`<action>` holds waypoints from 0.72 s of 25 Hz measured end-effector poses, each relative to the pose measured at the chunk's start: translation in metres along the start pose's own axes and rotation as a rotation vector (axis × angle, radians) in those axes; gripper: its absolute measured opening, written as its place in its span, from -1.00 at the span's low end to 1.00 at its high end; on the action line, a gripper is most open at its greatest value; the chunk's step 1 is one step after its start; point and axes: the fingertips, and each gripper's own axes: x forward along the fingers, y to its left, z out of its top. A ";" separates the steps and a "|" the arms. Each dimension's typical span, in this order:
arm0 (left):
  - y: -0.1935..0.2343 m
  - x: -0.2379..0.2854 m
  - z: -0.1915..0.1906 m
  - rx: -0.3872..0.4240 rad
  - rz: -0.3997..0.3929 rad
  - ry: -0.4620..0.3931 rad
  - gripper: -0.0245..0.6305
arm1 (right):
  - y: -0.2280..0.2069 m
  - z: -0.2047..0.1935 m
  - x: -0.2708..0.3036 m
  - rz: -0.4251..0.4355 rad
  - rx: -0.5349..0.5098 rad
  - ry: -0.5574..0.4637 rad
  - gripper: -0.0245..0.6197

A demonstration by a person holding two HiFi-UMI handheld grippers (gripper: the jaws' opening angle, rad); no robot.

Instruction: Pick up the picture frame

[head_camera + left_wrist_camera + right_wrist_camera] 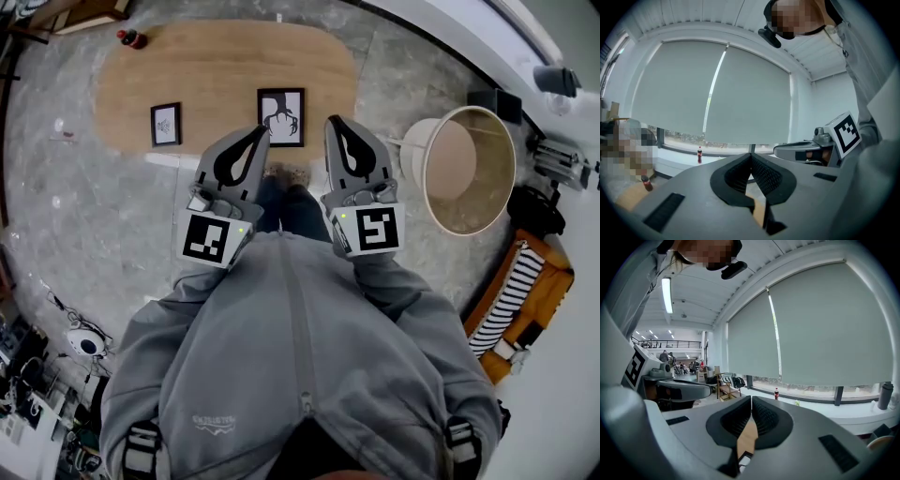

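Jaws on both grippers are shut with nothing between them: the left gripper (751,159) shows its two black ribbed pads meeting along a thin seam in its own view, and the right gripper (751,401) shows the same in its view. Each gripper is a smooth grey plastic shell, rounded at the nose, with a teardrop-shaped black rubber lining and a marker cube at its back end. Seen from the head view, the two noses point forward side by side, a gap between them, at the near edge of a long worktop (216,66) of pale wood grain with rounded ends

The picture frame (281,117) sits on that worktop just ahead of the gap between the two pairs of jaws, and neither pair grips it. It has a thin black moulding, a white mat and a dark ink-like figure. It is a rectangle slightly taller than wide, and its long axis runs away from the person, much the way the jaws point

A smaller frame (166,124) of the same black-and-white make lies left of the left jaws. Right of the right jaws stands a cream drum lampshade (464,169), off the worktop
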 end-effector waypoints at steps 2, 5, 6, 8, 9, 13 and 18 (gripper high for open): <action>0.004 0.007 -0.013 0.002 -0.004 0.008 -0.87 | -0.006 -0.012 0.006 -0.007 0.006 0.006 -0.82; 0.013 0.017 -0.032 0.013 -0.009 0.019 -0.87 | -0.011 -0.034 0.014 -0.004 -0.011 0.040 -0.82; 0.017 0.021 -0.037 0.009 -0.007 0.019 -0.87 | -0.012 -0.038 0.020 -0.005 -0.020 0.032 -0.82; 0.025 0.027 -0.050 -0.001 -0.005 0.018 -0.87 | -0.011 -0.048 0.031 -0.006 -0.039 0.009 -0.82; 0.029 0.030 -0.057 -0.004 -0.007 0.018 -0.87 | -0.010 -0.054 0.036 -0.005 -0.048 0.005 -0.82; 0.037 0.039 -0.087 0.008 -0.022 0.032 -0.87 | -0.010 -0.084 0.047 -0.002 -0.039 0.020 -0.82; 0.052 0.054 -0.128 -0.049 -0.035 0.031 -0.87 | -0.013 -0.126 0.061 0.003 -0.020 0.047 -0.82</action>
